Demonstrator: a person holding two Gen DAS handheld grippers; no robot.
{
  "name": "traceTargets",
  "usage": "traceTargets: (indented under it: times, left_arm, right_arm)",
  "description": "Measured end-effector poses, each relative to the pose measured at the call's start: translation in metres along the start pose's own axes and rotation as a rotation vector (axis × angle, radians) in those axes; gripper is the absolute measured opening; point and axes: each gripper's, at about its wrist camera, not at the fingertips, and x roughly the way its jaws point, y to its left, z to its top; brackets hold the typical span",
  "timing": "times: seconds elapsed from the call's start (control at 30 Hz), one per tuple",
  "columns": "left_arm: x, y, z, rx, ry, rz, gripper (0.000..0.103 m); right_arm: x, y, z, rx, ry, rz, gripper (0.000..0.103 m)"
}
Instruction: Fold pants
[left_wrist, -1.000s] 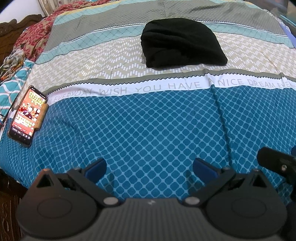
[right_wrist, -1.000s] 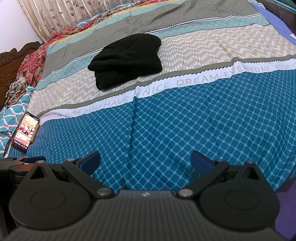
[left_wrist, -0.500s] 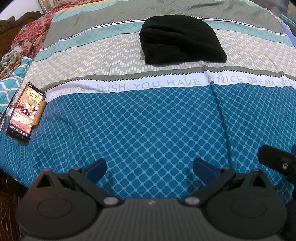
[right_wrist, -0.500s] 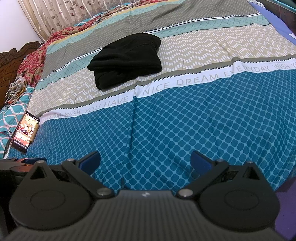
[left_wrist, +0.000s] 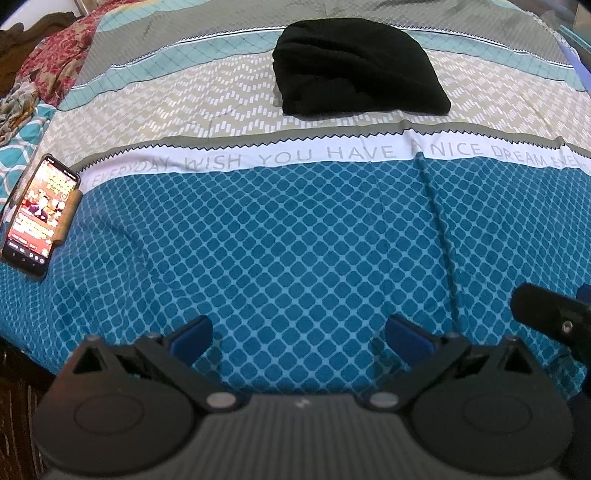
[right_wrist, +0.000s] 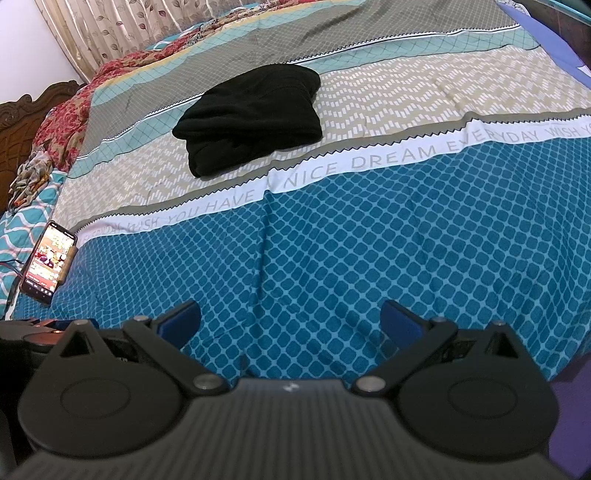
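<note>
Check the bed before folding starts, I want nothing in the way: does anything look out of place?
A lit phone lies at the bed's left edge, well clear of the black pants. A crease runs down the blue bedsheet. Nothing else stands out.

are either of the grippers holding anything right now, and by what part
Nothing is held. The left gripper and right gripper are both open over the bedsheet, apart from the black pants lying farther up the bed.
</note>
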Motion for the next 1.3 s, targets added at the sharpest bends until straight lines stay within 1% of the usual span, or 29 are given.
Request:
traceTargets:
  times: [0.33,1.3]
  left_arm:
    - [0.0027,0.0006,-0.0003,-0.012,0.015,-0.018,0.103]
    - [0.0022,-0.0001,-0.0007,-0.017,0.017,-0.018,0.103]
  right_arm:
    - [0.0021,-0.0005,-0.0009,0.004,0.008,-0.002,0.103]
    - [0.0031,0.0016,-0.0025,0.005,0.013,-0.003,0.103]
